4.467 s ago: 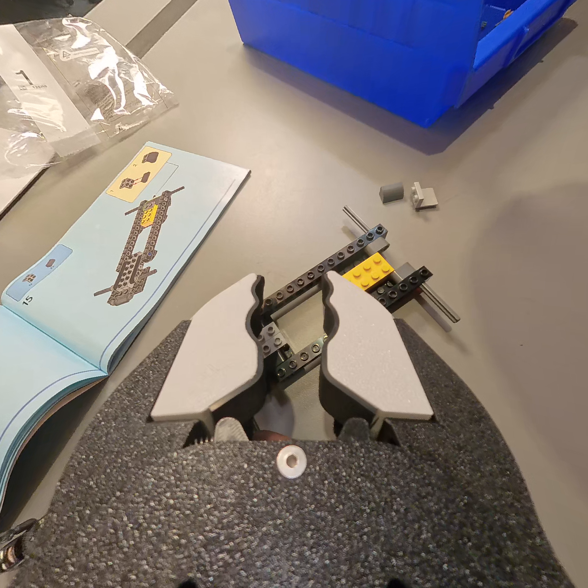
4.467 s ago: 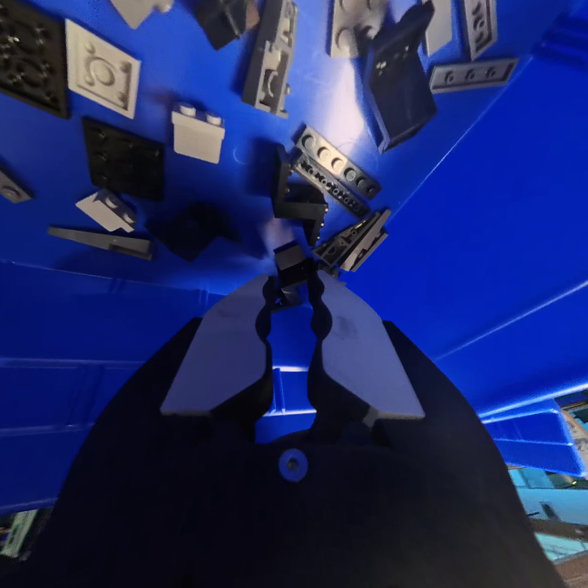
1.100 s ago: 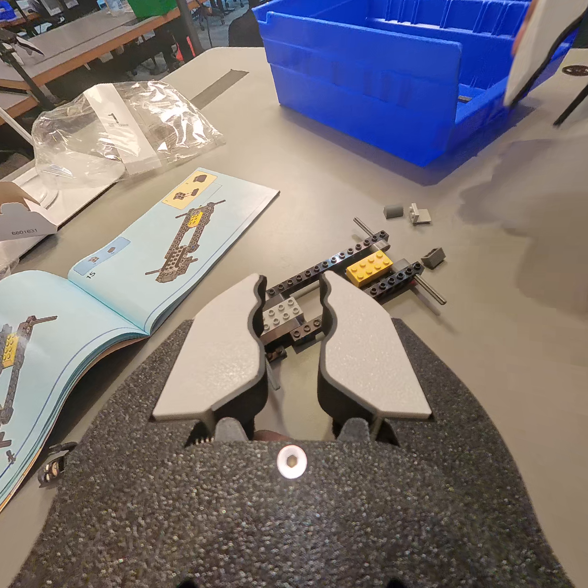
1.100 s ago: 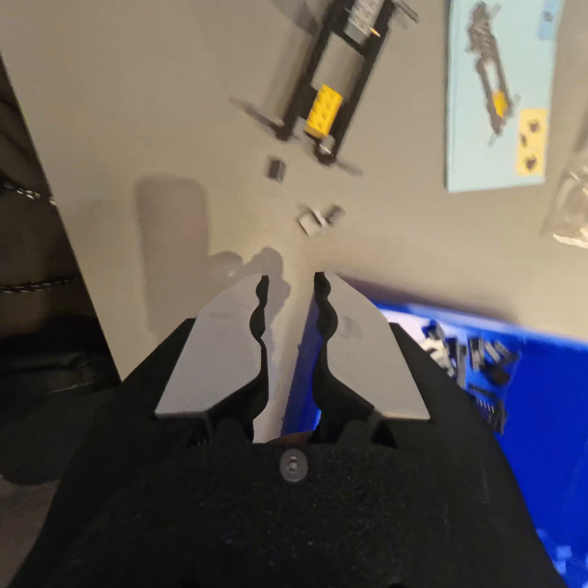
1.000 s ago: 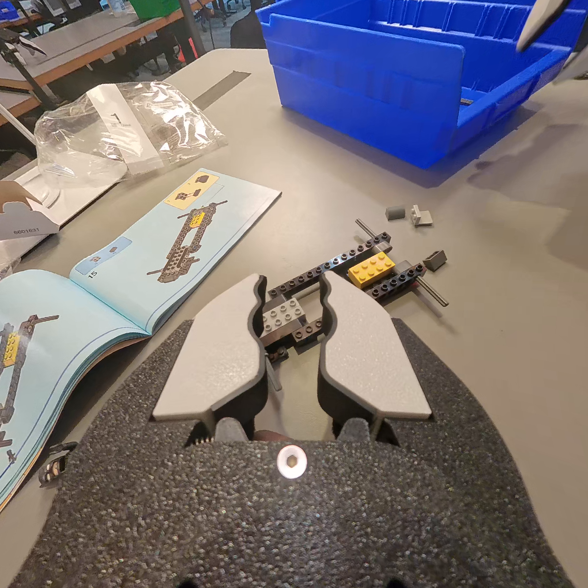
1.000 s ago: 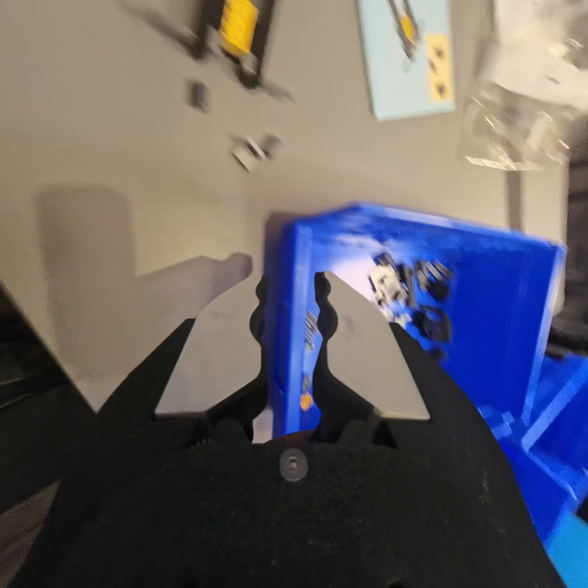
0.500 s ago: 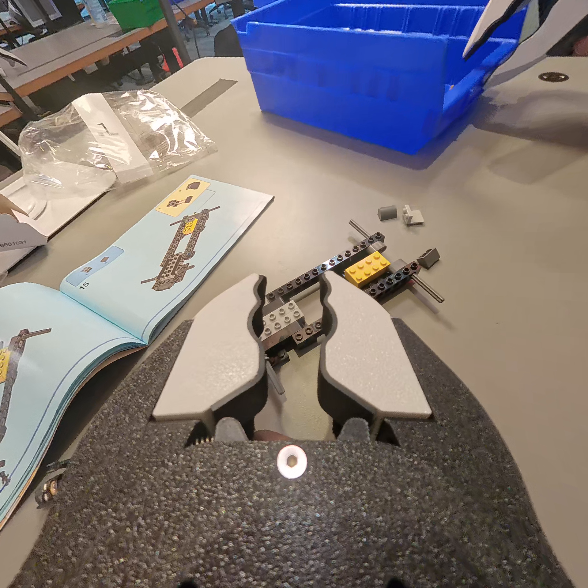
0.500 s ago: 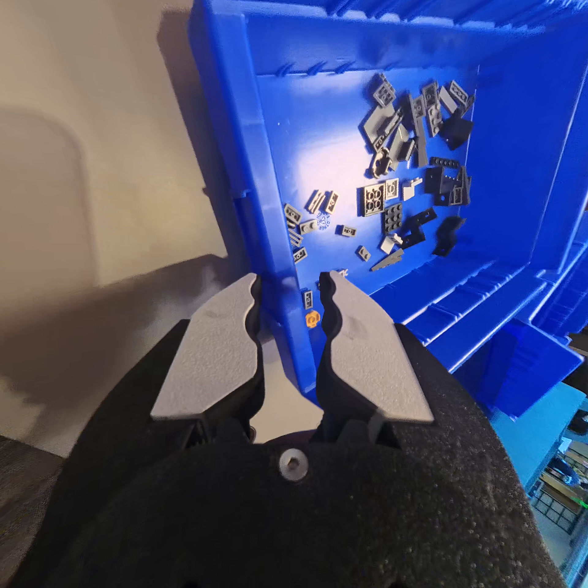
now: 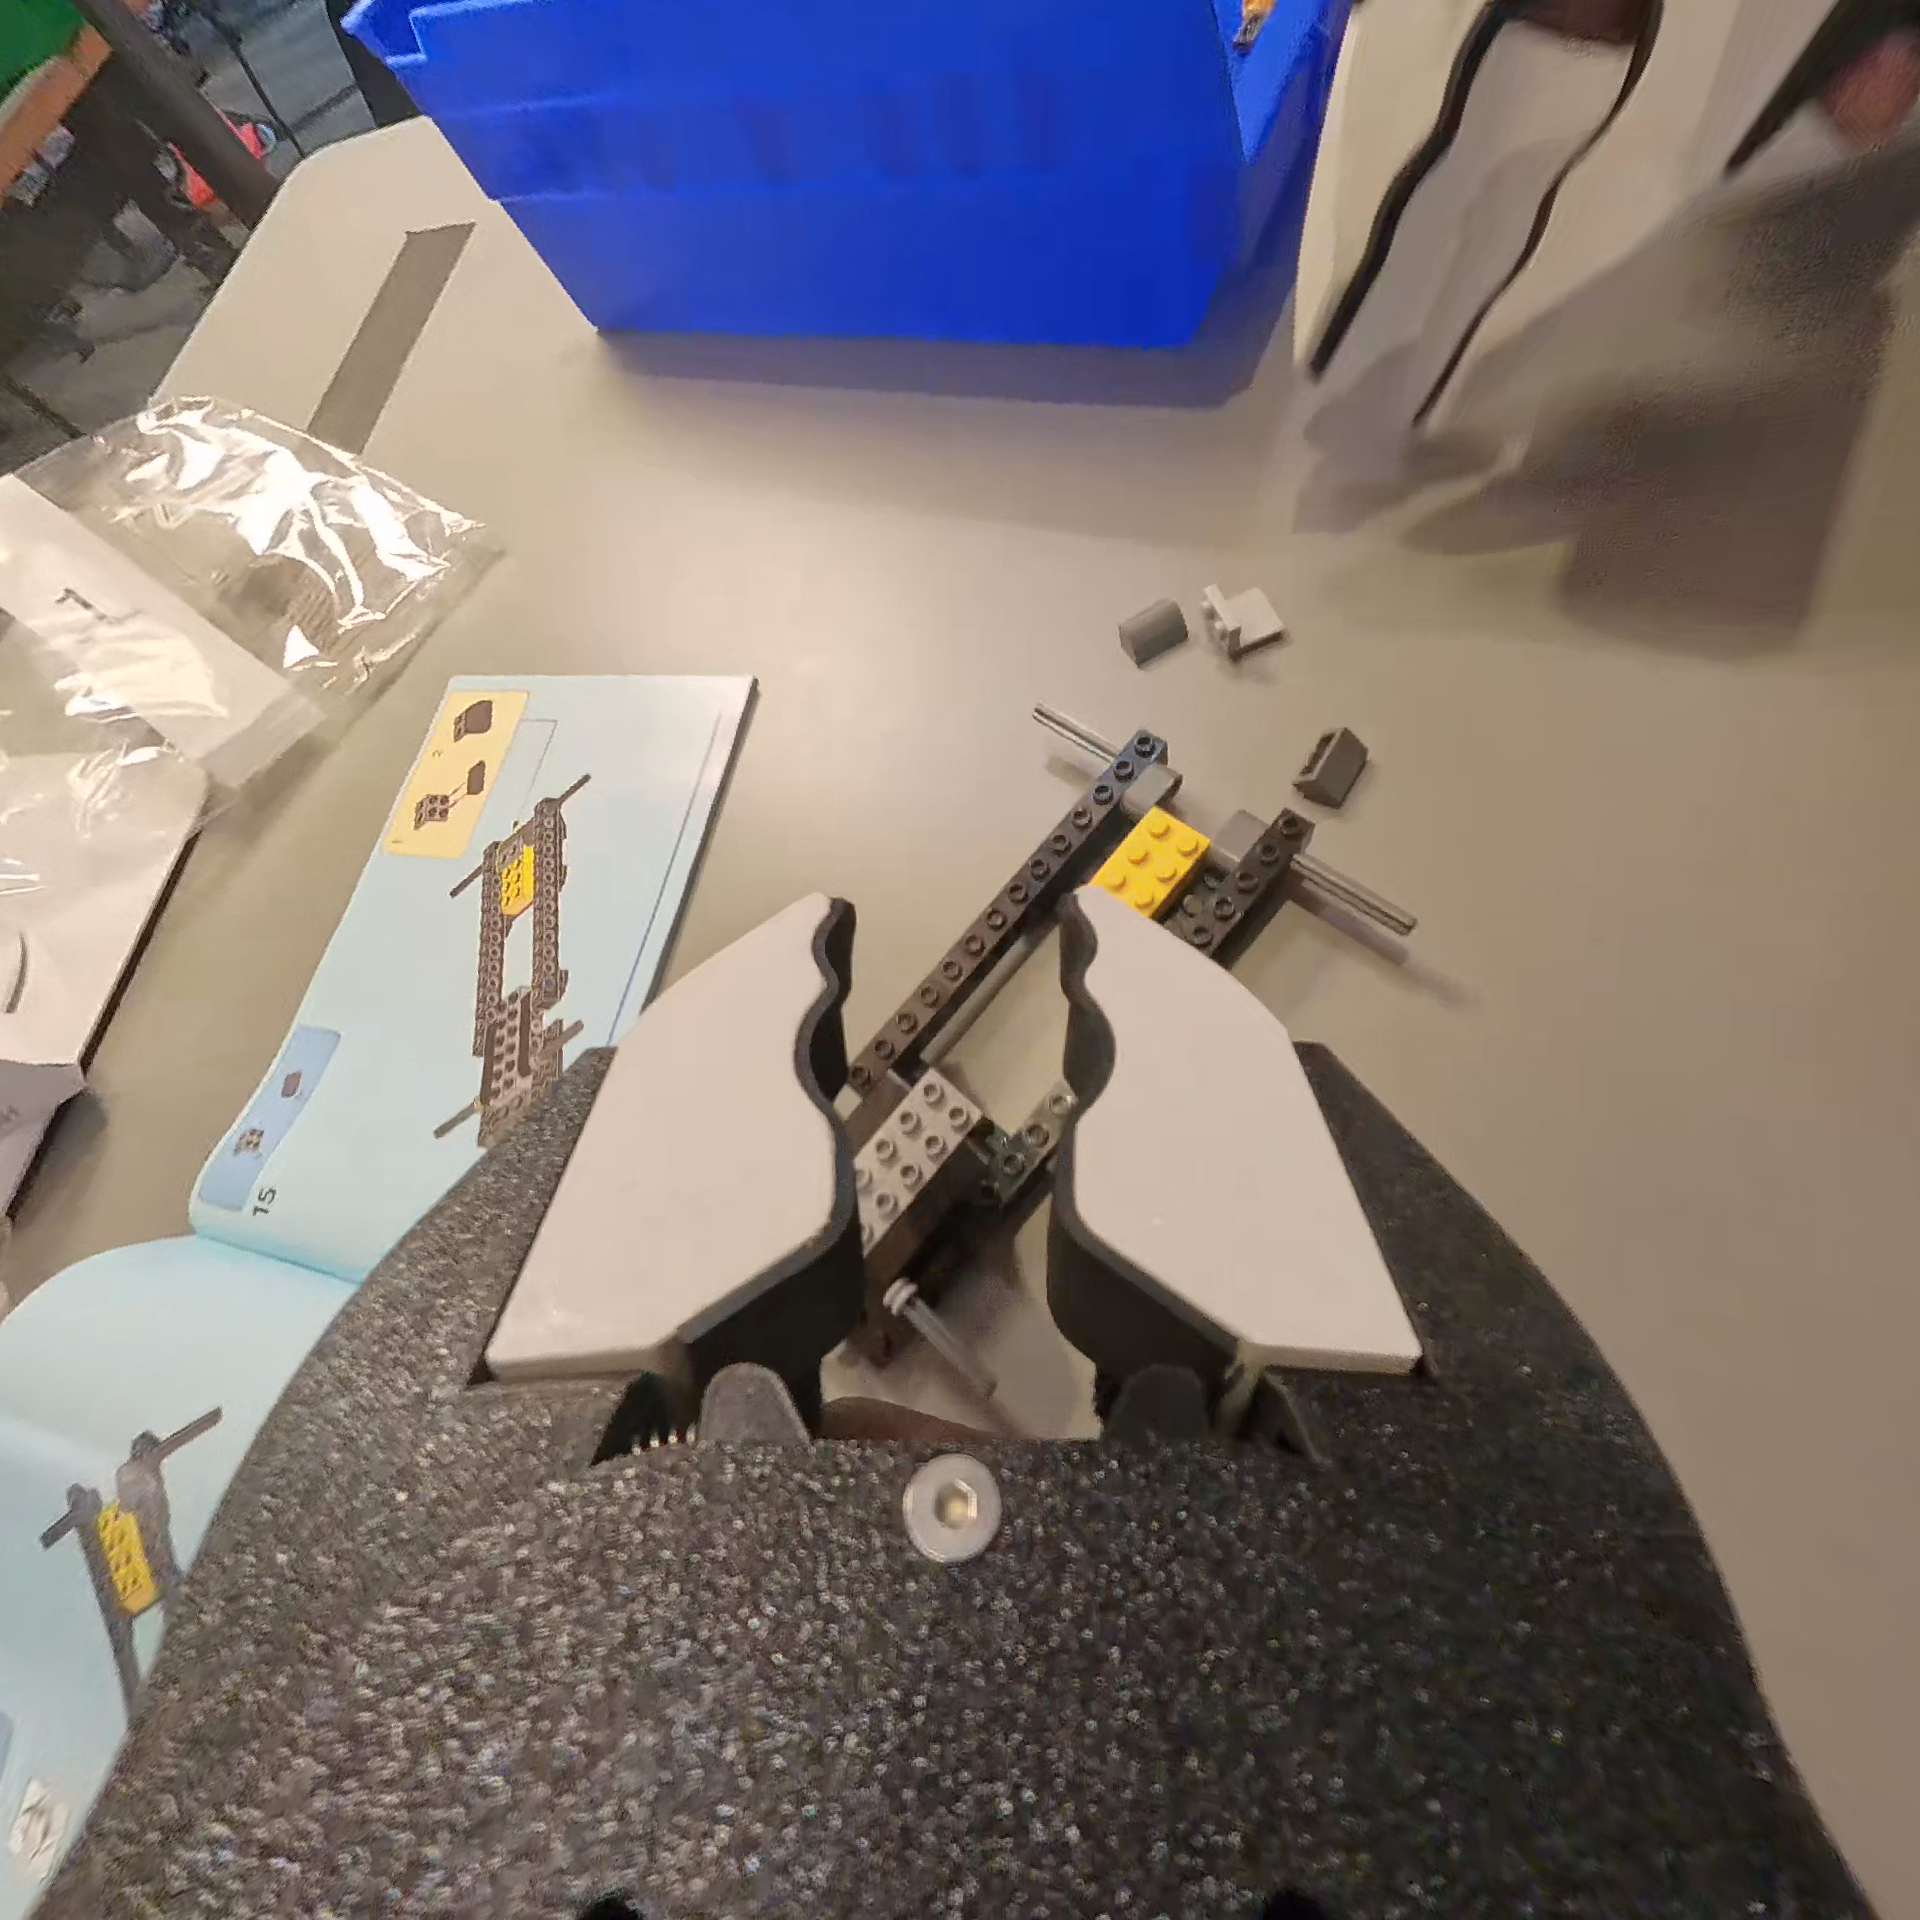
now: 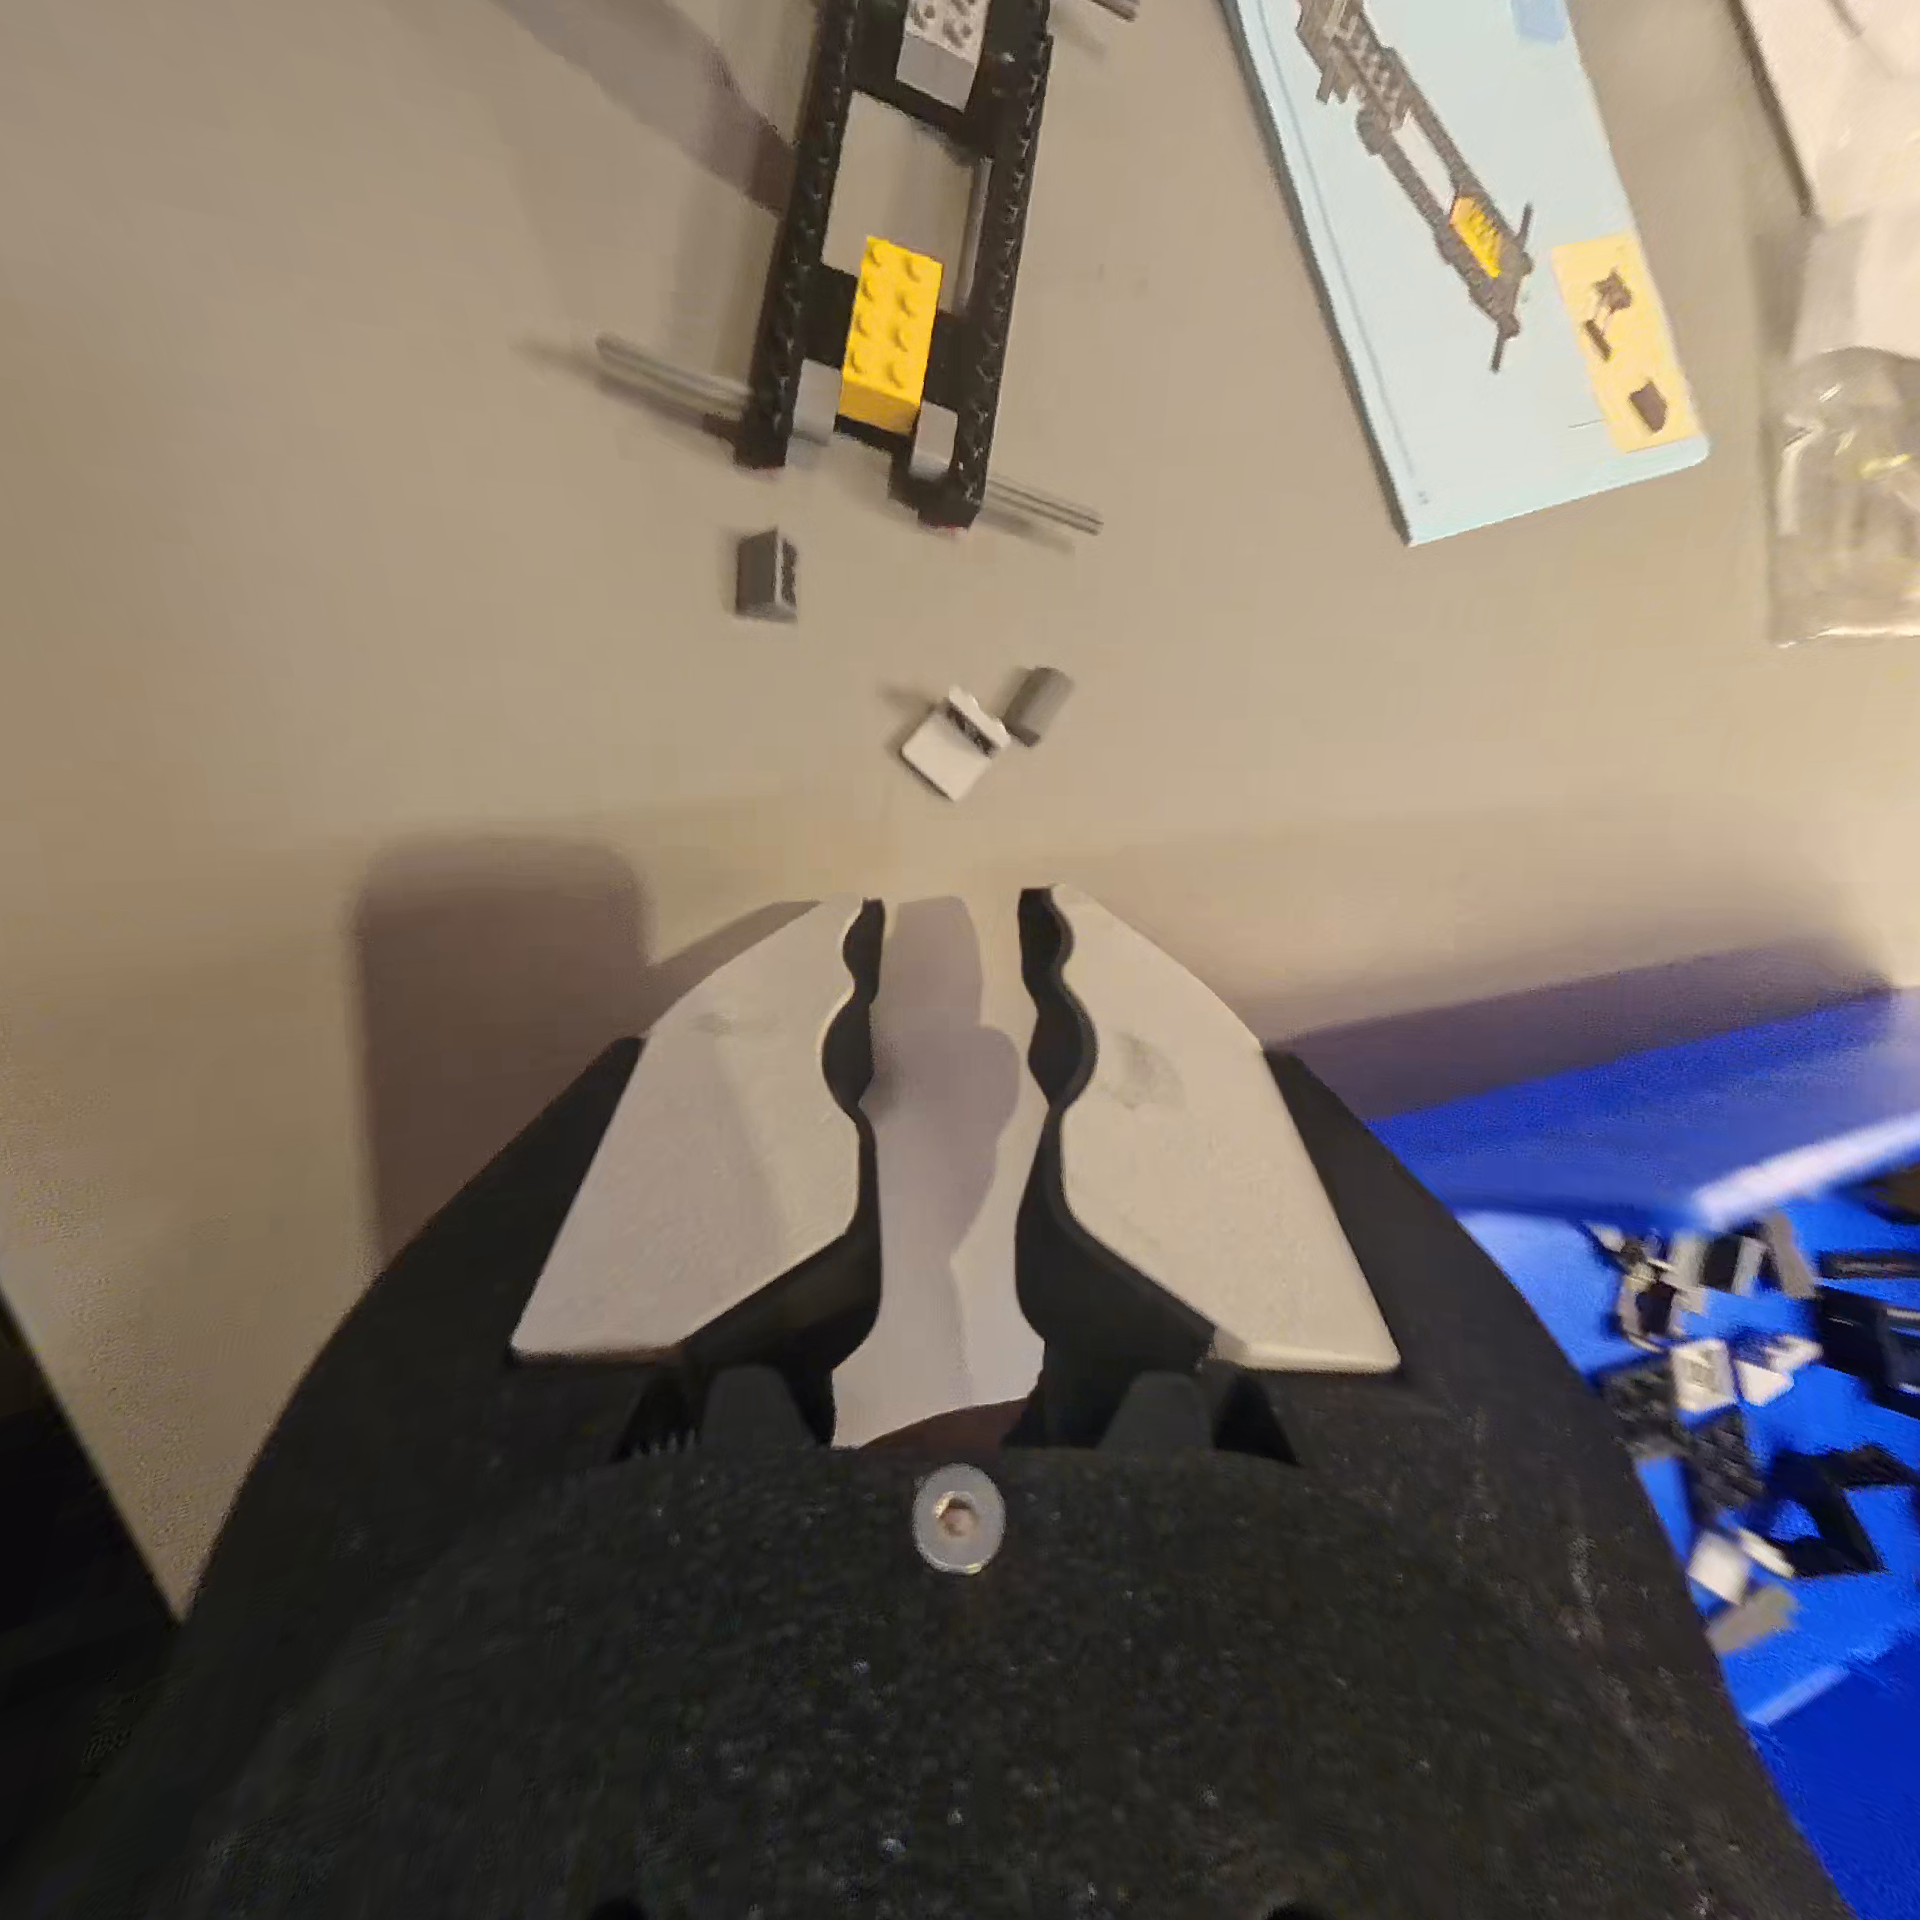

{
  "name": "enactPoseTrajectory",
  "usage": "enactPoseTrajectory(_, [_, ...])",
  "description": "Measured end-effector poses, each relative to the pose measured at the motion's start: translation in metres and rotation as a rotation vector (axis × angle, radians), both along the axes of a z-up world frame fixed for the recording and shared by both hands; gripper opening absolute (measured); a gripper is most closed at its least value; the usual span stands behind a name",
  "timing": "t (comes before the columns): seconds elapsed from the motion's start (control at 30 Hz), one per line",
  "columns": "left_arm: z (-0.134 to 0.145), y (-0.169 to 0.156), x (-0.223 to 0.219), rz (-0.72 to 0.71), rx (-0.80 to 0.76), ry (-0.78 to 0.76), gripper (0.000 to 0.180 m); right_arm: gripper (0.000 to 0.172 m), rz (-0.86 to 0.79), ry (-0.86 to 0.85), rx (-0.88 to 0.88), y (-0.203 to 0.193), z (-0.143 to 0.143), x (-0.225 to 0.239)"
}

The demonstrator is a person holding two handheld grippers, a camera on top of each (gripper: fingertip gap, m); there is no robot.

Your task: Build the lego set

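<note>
— Far left on the table [image 9: 1558, 1143], what lies there?

— A crumpled clear plastic bag [image 9: 239, 520], and nearer, an open pale-blue booklet [image 9: 582, 831] just beside the left gripper [image 9: 956, 914].

— And that gripper?

— Its jaws stand apart, astride the near end of a black brick frame [image 9: 1023, 883] that lies flat on the table. A grey brick [image 9: 914, 1143] sits between the fingers; a yellow brick [image 9: 1153, 862] and a thin grey axle [image 9: 1351, 899] are at the far end. Each finger looks close against a side of the frame, but I cannot tell whether the pads press on it.

— What could go wrong there?

— I'd judge a skewed squeeze the main risk: the frame is long and caught only at one end, so uneven pressure could twist it on the table or spring a beam loose.

— Further right?

— A dark grey sloped piece [image 9: 1332, 767] is just beside the frame's far end. Two small grey pieces [image 9: 1153, 629] lie beyond it, and the blue bin [image 9: 883, 208] stands at the far edge.

— The right gripper?

— The right gripper [image 10: 951, 904] is unclenched with nothing between its fingers, hanging over bare table beside the bin and well apart from the frame. It appears blurred from the other side. A low pass could scatter those loose pieces or knock the axle.
</note>
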State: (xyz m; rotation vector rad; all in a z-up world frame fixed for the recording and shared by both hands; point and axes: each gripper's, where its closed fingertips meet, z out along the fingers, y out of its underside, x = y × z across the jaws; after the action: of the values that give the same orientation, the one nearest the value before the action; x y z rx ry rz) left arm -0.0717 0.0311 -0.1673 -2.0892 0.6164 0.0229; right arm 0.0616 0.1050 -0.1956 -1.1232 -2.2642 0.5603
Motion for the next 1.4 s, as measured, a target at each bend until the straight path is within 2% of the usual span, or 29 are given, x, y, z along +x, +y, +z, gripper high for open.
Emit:
enactPoseTrajectory(0.23, [0.004, 0.006, 0.000, 0.078, 0.123, -0.048, 0.037, 0.026, -0.183, -0.053, -0.188, -0.012, -0.020, -0.034])
enactPoseTrajectory(0.37, [0.010, 0.003, -0.003, 0.118, 0.178, -0.077, 0.034, 0.026, -0.237, -0.068, -0.184, -0.011, -0.029, -0.043])
enactPoseTrajectory(0.63, [0.004, 0.002, 0.001, 0.105, 0.163, -0.104, 0.034, 0.002, -0.198, -0.066, -0.163, -0.018, -0.031, -0.043])
enactPoseTrajectory(0.87, [0.000, 0.002, 0.008, 0.091, 0.144, -0.109, 0.034, 0.000, -0.130, -0.033, -0.160, -0.020, -0.029, -0.043])
enactPoseTrajectory(1.0, [0.002, 0.003, 0.013, 0.083, 0.145, -0.151, 0.034, 0.000, -0.081, 0.045, -0.116, -0.022, -0.023, -0.046])
enactPoseTrajectory(1.13, [0.003, 0.003, 0.023, 0.057, 0.122, -0.220, 0.034, 0.001, -0.035, 0.194, -0.043, -0.023, -0.012, -0.057])
enactPoseTrajectory(1.4, [-0.002, 0.007, 0.048, 0.051, 0.002, -0.412, 0.033, 0.000, -0.061, 0.421, -0.023, -0.031, 0.015, -0.076])
